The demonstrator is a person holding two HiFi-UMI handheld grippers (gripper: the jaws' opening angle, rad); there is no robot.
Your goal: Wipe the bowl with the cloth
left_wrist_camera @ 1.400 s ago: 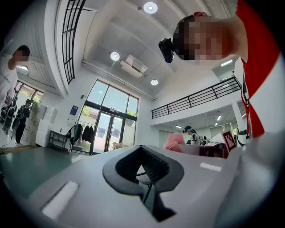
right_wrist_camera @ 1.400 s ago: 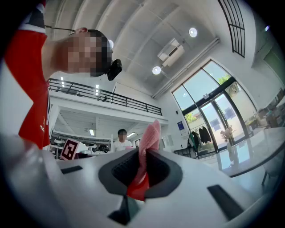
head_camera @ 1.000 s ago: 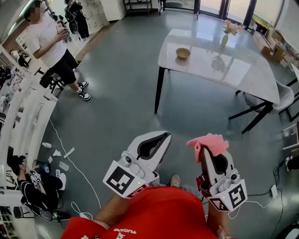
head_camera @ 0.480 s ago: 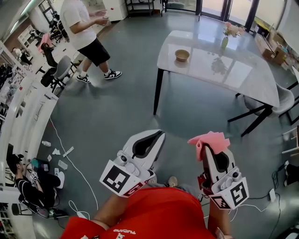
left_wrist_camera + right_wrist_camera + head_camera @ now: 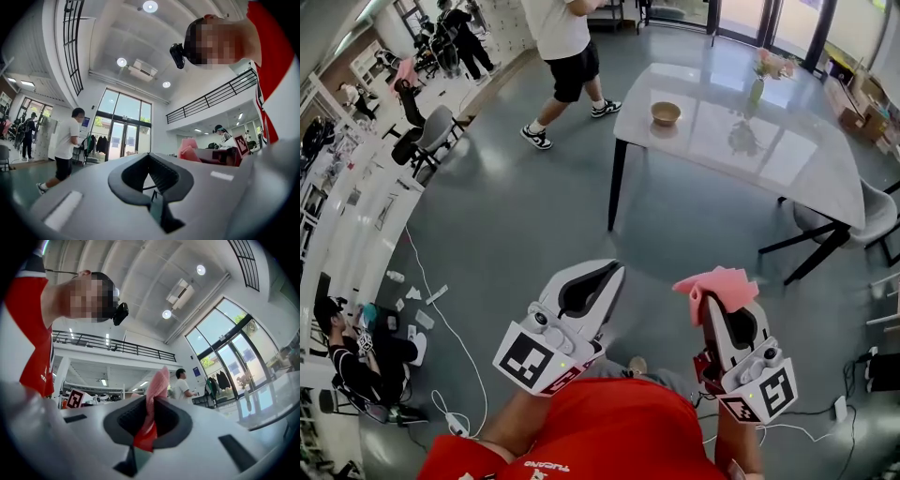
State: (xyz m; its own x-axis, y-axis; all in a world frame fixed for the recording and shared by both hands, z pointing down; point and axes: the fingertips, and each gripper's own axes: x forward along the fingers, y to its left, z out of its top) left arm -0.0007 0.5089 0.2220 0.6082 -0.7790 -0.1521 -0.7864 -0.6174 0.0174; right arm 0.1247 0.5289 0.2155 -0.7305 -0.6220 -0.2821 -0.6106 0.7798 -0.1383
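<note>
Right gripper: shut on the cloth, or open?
Shut: the right gripper pinches the pink cloth, which sticks out past its jaws.

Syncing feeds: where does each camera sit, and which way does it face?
Head view: on the head, looking down at table, bowl; red shirt, left gripper, right gripper show.
Left gripper view: along its shut jaws, tilted up at glass doors; shirt at right.
Right gripper view: along jaws shut on the cloth, toward ceiling; shirt at left.
Shared: cloth and white-shirted walker, all three.

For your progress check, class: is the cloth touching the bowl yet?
No, the cloth is clamped in the right hand-held gripper, well away from the bowl on the table.
</note>
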